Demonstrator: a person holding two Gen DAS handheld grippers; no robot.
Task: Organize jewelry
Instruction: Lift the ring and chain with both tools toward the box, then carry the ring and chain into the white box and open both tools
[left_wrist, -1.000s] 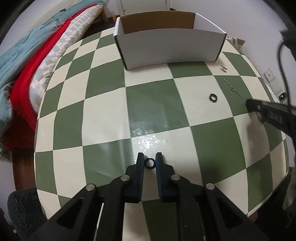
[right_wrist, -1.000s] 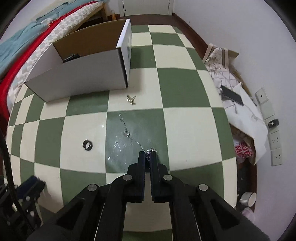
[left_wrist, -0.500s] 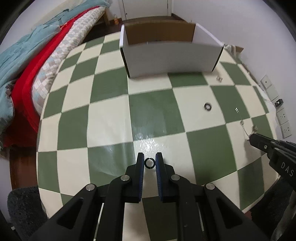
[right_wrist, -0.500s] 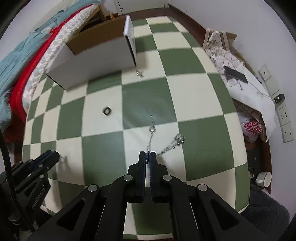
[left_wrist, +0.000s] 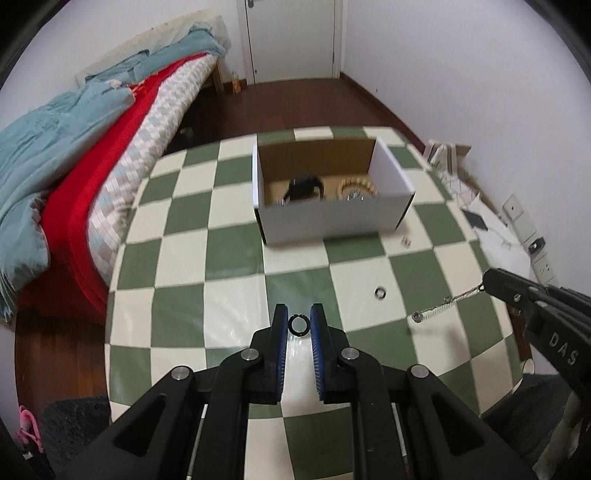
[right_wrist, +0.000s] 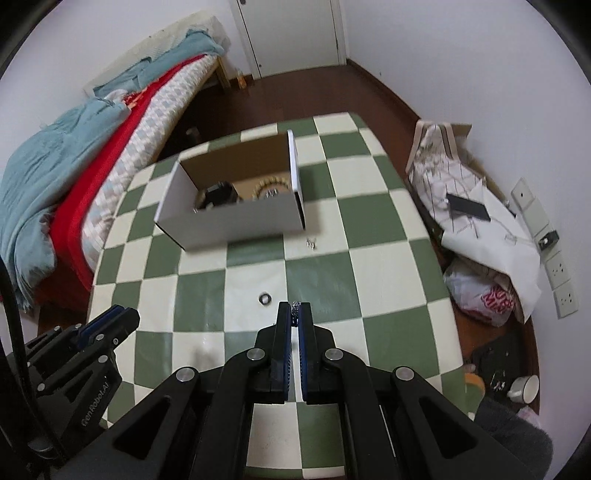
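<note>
My left gripper (left_wrist: 298, 321) is shut on a small black ring (left_wrist: 298, 324), held high above the checkered table (left_wrist: 207, 258). My right gripper (right_wrist: 294, 314) is shut on a silver chain (left_wrist: 447, 302), which hangs from its tip in the left wrist view; only a bit of chain (right_wrist: 295, 307) shows between the fingers in its own view. A white cardboard box (left_wrist: 332, 214) stands at the table's far side with a black item (left_wrist: 304, 186) and a beaded bracelet (left_wrist: 356, 184) inside. A dark ring (left_wrist: 380, 292) and a small silver piece (left_wrist: 406, 242) lie on the table.
A bed with red and teal bedding (left_wrist: 74, 155) lies left of the table. Bags and papers (right_wrist: 476, 221) sit on the floor to the right by the wall. A door (left_wrist: 291, 37) is at the back.
Both grippers have risen well above the table. The chain has come off the table and now hangs from the right gripper. The box's inside has come into view.
</note>
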